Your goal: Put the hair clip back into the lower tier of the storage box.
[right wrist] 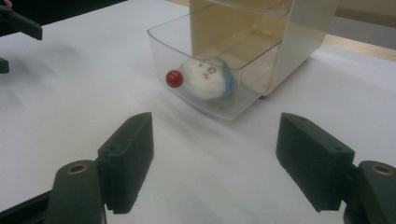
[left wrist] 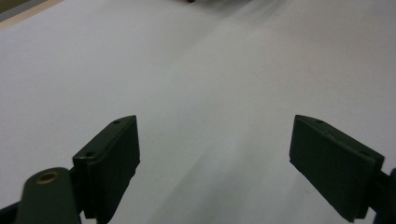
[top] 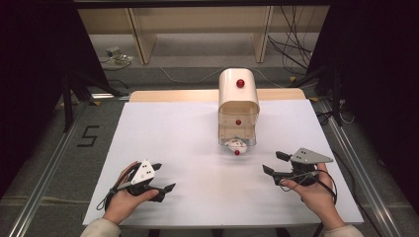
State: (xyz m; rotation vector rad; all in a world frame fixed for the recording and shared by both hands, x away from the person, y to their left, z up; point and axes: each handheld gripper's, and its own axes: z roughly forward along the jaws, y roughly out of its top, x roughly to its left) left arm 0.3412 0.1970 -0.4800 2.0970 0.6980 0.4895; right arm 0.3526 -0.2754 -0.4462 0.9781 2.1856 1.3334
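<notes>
Both hand-held grippers, left point(top: 160, 178) and right point(top: 275, 163), gape empty before a pulled-out drawer point(right wrist: 205, 70) holding a white plush point(right wrist: 208, 78).

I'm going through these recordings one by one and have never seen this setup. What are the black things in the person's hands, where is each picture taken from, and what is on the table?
No robot is involved. A person sits at a white table and holds a hand-operated two-jaw gripper in each hand. The high view looks down from above the person: the left gripper is at lower left, the right gripper at lower right. The other two pictures come from cameras riding on each gripper, looking out between its own two black jaws.

Both grippers are open and hold nothing; the left gripper's view looks across bare table.

At the far middle stands a small cream drawer cabinet with red knobs. Its bottom clear drawer is pulled out, and a small white plush toy with a blue back lies inside, behind the drawer's red knob.
</notes>
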